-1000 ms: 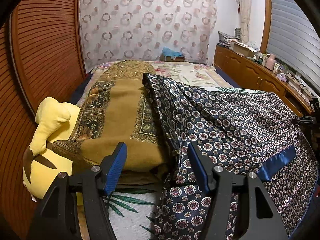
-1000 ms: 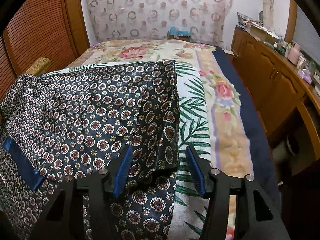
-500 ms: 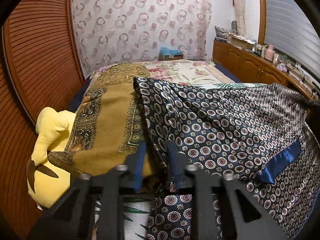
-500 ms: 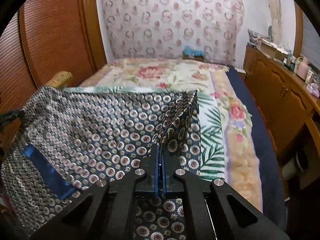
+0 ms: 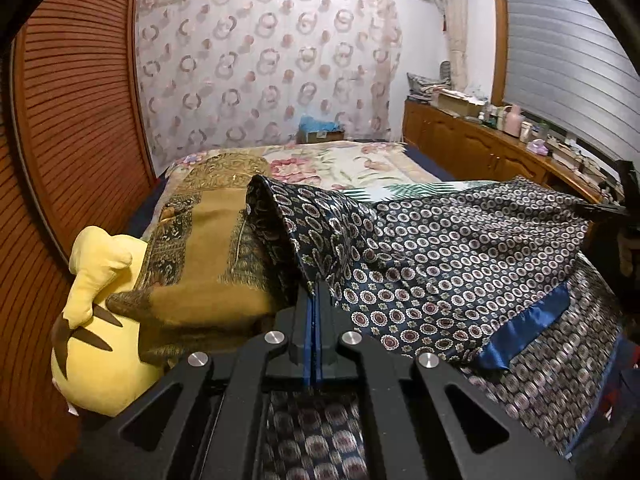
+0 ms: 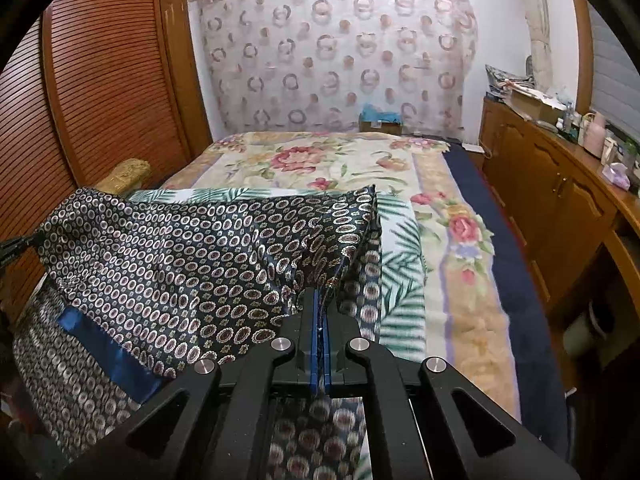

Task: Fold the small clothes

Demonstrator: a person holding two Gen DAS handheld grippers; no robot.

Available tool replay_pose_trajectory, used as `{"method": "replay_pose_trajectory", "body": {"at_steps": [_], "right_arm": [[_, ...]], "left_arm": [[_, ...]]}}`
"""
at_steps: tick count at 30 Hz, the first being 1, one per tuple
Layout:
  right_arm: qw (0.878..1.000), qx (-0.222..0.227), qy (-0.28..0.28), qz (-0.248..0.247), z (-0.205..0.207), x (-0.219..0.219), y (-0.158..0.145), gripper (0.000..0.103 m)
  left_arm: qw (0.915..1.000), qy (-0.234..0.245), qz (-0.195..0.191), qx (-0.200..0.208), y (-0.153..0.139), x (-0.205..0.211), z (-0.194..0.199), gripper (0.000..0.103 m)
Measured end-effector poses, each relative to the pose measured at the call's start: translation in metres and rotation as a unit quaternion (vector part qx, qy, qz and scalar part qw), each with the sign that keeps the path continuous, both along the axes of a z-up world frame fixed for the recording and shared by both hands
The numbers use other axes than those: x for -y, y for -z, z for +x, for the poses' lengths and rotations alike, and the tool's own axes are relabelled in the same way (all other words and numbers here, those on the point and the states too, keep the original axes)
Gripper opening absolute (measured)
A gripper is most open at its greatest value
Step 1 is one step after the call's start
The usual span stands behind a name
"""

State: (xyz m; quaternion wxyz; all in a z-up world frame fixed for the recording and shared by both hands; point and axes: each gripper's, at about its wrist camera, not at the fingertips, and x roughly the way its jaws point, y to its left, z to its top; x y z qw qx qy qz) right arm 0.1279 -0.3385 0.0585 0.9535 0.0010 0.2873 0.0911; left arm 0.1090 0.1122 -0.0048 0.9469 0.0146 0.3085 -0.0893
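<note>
both tools [image 5: 314, 288] [image 6: 320, 294] tilt downward, clamped on the patterned garment [image 5: 460, 248]

Left gripper [image 5: 314, 288]: jaws, wide apart a second ago, now pinched together on the left edge of the patterned garment [image 5: 460, 248]. Right gripper [image 6: 320, 296]: likewise gone from open to clamped on the right edge [image 6: 192, 256]. Both held edges have risen off the bed [image 6: 460, 264]; the cloth, earlier lying flat, now hangs stretched between them.
</note>
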Motion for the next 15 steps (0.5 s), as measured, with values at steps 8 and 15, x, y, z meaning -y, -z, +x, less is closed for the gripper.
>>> {"method": "replay_pose_trajectory", "body": {"at_steps": [8,15], "right_arm": [[1.0,-0.006,-0.016,0.012,-0.051,0.007,0.007,0.001],[1.0,-0.012,-0.018,0.01,-0.083,0.014,0.009,0.001]], "left_arm": [[0.9998,-0.007,-0.009,-0.014,0.011,-0.01,-0.045,0.001],[0.9994,-0.019,-0.006,-0.03,0.028,-0.017,-0.068,0.001]]}}
